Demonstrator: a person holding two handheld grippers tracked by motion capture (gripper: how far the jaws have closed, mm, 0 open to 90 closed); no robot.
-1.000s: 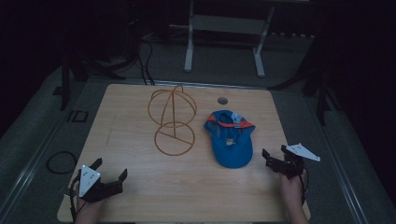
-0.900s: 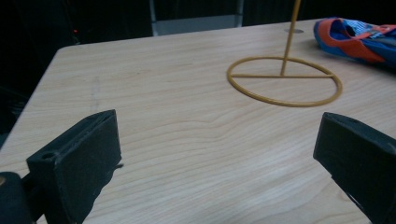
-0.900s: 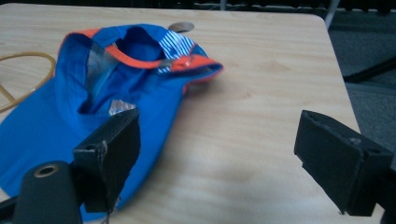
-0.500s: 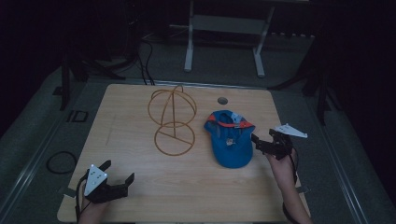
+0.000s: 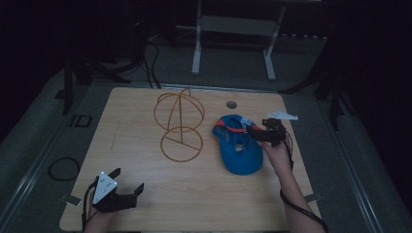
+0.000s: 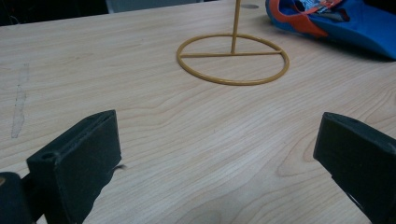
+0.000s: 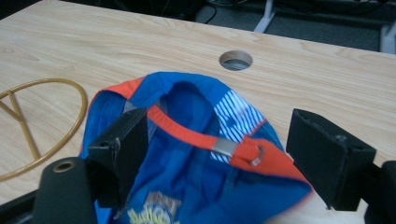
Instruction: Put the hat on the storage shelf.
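A blue cap [image 5: 240,158] with orange trim lies upside down on the right half of the wooden table [image 5: 131,116]. Its orange back strap [image 7: 187,133] with a metal buckle faces up. My right gripper [image 5: 252,132] is open over the cap's rear. In the right gripper view, the right gripper [image 7: 223,142] has one jaw on each side of the strap. A gold wire hat stand [image 5: 179,124] stands mid-table on a ring base [image 6: 233,58]. My left gripper [image 5: 128,180] rests open near the front left edge. In its own view, the left gripper [image 6: 219,140] holds nothing.
A round cable hole [image 5: 231,104] sits in the table behind the cap. A metal frame stand [image 5: 233,29] is on the dark floor beyond the table. A coiled cable [image 5: 60,167] lies on the floor at left.
My right gripper has moved from the table's front right edge forward and leftward onto the rear of the cap. The left gripper has barely shifted.
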